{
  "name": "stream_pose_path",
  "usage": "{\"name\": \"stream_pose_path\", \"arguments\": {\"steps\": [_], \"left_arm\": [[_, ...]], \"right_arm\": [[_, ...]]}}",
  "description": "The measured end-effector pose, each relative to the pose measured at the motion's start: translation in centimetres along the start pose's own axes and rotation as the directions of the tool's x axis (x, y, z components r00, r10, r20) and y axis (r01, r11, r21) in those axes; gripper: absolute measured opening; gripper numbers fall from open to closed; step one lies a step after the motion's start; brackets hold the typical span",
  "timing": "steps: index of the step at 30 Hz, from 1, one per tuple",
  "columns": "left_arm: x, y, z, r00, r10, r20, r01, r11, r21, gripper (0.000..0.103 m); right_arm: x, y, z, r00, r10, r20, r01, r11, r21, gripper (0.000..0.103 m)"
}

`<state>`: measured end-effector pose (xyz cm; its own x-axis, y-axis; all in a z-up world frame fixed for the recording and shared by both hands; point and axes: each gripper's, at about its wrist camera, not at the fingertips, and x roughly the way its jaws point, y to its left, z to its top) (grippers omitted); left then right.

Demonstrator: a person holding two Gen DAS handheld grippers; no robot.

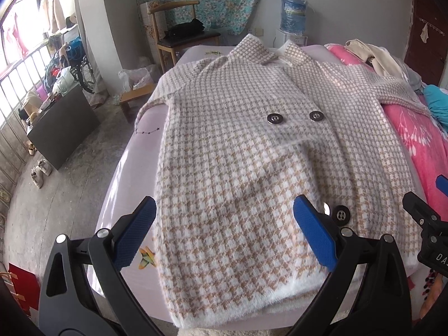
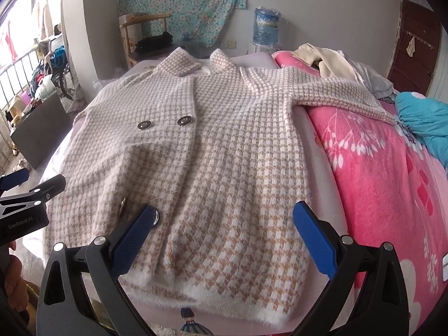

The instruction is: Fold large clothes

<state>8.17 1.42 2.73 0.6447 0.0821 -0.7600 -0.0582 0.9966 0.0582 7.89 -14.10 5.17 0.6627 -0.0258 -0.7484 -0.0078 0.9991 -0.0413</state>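
Lying lengthwise, coat collar points away.

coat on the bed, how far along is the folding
Done: the houndstooth coat lies spread flat, front up, on the bed. In hand: nothing; the left gripper and right gripper hover open over the hem. Left: every fold; the right sleeve is outstretched.
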Motion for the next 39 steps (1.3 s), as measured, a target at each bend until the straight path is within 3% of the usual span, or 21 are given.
{"name": "stream_pose_path", "arguments": {"steps": [7, 12, 17, 21, 25, 28, 31, 33, 34, 35, 38, 39], "left_arm": [[1.8, 0.7, 3.1, 0.997, -0.02, 0.068, 0.018, 0.999, 0.028, 0.095], [2.7, 2.2, 4.9, 0.983, -0.142, 0.119, 0.143, 0.99, 0.007, 0.095], [3.5, 4.4, 6.7, 0.952, -0.278, 0.13, 0.286, 0.957, -0.051, 0.095], [4.6, 6.9, 7.9, 0.944, -0.306, 0.125, 0.321, 0.938, -0.133, 0.095], [5.5, 10.7, 8.9, 0.962, -0.239, 0.134, 0.262, 0.945, -0.198, 0.095], [7.9, 15.5, 9.5, 0.972, -0.212, 0.103, 0.235, 0.909, -0.345, 0.095], [12.0, 21.3, 9.3, 0.965, -0.261, 0.039, 0.24, 0.808, -0.538, 0.095], [15.9, 25.2, 8.5, 0.939, -0.345, 0.01, 0.263, 0.697, -0.667, 0.095], [18.0, 27.0, 7.7, 0.921, -0.39, 0.0, 0.265, 0.626, -0.733, 0.095], [20.2, 28.6, 6.8, 0.892, -0.451, 0.007, 0.281, 0.542, -0.792, 0.095], [26.6, 31.9, 3.1, 0.806, -0.589, 0.057, 0.256, 0.259, -0.931, 0.095], [28.4, 32.4, 2.1, 0.777, -0.624, 0.084, 0.254, 0.189, -0.949, 0.095]], "right_arm": [[1.4, 0.7, 3.9, 0.998, 0.003, 0.057, 0.0, 0.999, -0.051, 0.097], [3.0, 1.9, 6.8, 0.994, 0.04, 0.102, -0.032, 0.997, -0.076, 0.097], [5.5, 3.8, 10.1, 0.981, 0.187, 0.052, -0.181, 0.979, -0.092, 0.097], [6.7, 5.6, 13.2, 0.95, 0.313, 0.016, -0.307, 0.941, -0.144, 0.097], [8.4, 6.7, 16.0, 0.895, 0.443, -0.06, -0.447, 0.884, -0.137, 0.097], [10.2, 8.7, 17.3, 0.868, 0.481, -0.122, -0.495, 0.857, -0.145, 0.097], [11.6, 10.9, 17.6, 0.854, 0.495, -0.161, -0.518, 0.838, -0.172, 0.097], [12.8, 12.4, 17.5, 0.846, 0.496, -0.193, -0.528, 0.828, -0.187, 0.097], [13.3, 13.2, 17.5, 0.84, 0.501, -0.21, -0.537, 0.822, -0.19, 0.097], [14.0, 13.9, 17.4, 0.837, 0.498, -0.226, -0.54, 0.819, -0.193, 0.097], [15.6, 15.6, 17.0, 0.83, 0.488, -0.271, -0.543, 0.817, -0.193, 0.097], [16.1, 16.0, 16.8, 0.829, 0.483, -0.284, -0.542, 0.818, -0.192, 0.097]]}}
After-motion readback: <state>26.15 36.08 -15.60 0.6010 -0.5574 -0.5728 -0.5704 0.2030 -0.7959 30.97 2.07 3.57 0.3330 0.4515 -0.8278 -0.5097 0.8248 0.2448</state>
